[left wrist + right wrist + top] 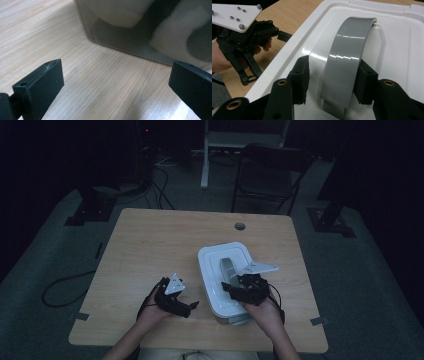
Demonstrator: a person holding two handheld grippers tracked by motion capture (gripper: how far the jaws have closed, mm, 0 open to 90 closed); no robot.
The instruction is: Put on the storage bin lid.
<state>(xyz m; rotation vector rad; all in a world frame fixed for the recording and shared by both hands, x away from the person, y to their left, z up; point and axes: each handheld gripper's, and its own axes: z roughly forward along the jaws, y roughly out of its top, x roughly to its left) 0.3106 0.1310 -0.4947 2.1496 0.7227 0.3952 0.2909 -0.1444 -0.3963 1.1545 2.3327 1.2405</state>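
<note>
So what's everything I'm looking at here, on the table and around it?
Table: one, light wood, centre, with a round hole near its far edge.
Box: one, white lid over see-through walls, on the table's right half.
Handle: one, grey, arched over the lid's middle.
Chair: one, dark, beyond the table.
Cable: one, black, on the floor at left.
Left gripper: one, black, jaws wide apart, beside the box.
Right gripper: one, black, jaws either side of the handle; contact unclear.
Hands: two, at the near edge.
</note>
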